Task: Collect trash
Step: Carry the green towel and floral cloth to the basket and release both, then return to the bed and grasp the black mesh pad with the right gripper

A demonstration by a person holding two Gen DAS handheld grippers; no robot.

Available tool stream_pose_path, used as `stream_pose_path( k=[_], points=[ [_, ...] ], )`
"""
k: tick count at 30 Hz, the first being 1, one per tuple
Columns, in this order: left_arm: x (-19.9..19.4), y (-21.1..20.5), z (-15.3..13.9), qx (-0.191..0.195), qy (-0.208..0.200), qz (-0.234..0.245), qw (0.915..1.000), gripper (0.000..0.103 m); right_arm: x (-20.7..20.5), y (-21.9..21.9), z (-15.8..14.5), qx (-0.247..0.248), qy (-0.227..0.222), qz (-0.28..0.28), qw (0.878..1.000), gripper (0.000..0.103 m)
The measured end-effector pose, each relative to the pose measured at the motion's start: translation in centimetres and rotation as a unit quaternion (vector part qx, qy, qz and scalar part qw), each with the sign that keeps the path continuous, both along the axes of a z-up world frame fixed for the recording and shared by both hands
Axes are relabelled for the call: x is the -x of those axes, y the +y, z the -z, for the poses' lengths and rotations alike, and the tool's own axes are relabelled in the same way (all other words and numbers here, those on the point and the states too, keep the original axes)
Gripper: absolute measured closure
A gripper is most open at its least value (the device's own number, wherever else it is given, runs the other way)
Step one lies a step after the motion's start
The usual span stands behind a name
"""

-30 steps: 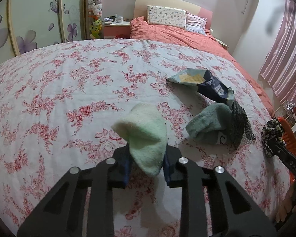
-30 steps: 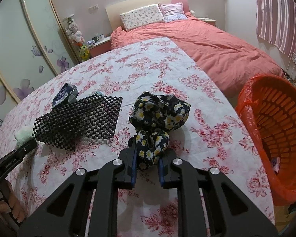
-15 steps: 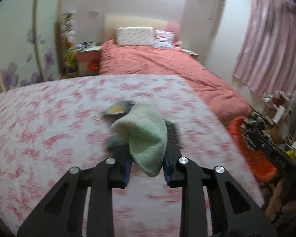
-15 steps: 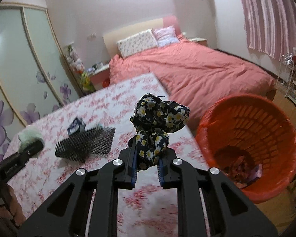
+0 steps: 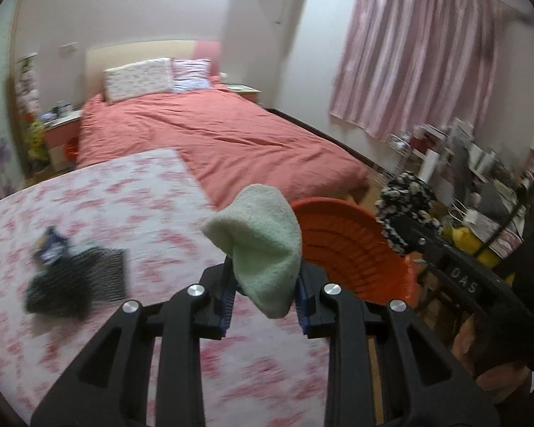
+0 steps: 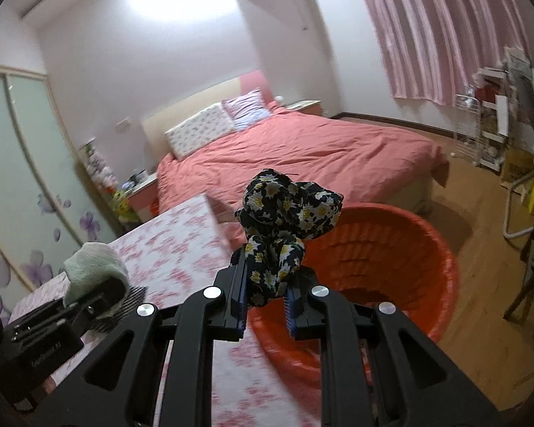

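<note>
1. My left gripper [image 5: 265,295] was clamped on a pale green fuzzy cloth [image 5: 260,245], held up above the near edge of the floral-covered surface [image 5: 124,206].
2. My right gripper [image 6: 267,300] pinched a black daisy-print fabric [image 6: 288,213], raised over the near rim of the orange basket [image 6: 409,249].
3. The basket stood on the floor just right of the floral surface.
4. A black mesh piece [image 5: 103,270], a dark green cloth [image 5: 53,295] and a blue wrapper [image 5: 50,245] lay together at the left, blurred.
5. The pink bed [image 5: 213,135] lay beyond.
</note>
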State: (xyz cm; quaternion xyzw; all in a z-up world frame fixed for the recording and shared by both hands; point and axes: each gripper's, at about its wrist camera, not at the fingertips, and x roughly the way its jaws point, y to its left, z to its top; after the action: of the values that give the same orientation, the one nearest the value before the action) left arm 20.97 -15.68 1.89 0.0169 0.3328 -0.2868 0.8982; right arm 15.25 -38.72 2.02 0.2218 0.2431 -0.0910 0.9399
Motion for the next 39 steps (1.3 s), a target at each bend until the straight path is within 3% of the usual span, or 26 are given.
stream_pose_path(
  k=[9,12,13,16,19,28,39],
  points=[
    [-1.6,-8.0,2.9,-0.012,0.024,0.065,0.9976,0.075,-1.0,-4.8,2.1,-0.038,0.008,0.033,0.999,0.086],
    [-2.7,-9.6,4.2,-0.023,0.033,0.068,0.9969,0.059,-1.6,-6.1,3.1,-0.054,0.016,0.037,0.998,0.079],
    [-2.9,-9.7,4.5,-0.026,0.034,0.065,0.9970,0.052,-1.8,-6.3,3.4,-0.059,0.020,0.038,0.997,0.072],
    [-3.6,-9.6,5.5,-0.033,0.040,0.057,0.9970,0.045,-1.9,-6.6,4.4,-0.061,0.030,0.039,0.997,0.058],
    [-4.1,-8.8,5.9,-0.035,0.045,0.046,0.9973,0.040,-1.7,-6.4,4.7,-0.063,0.036,0.042,0.996,0.051],
    [-3.4,-4.4,5.3,-0.059,0.015,-0.004,0.9981,0.032,-1.2,-5.1,3.2,-0.041,0.039,0.038,0.998,0.048],
    [-3.1,7.8,4.5,-0.075,0.002,-0.122,0.9897,0.029,-2.6,1.4,1.9,-0.015,0.050,-0.033,0.998,0.048]
  ],
)
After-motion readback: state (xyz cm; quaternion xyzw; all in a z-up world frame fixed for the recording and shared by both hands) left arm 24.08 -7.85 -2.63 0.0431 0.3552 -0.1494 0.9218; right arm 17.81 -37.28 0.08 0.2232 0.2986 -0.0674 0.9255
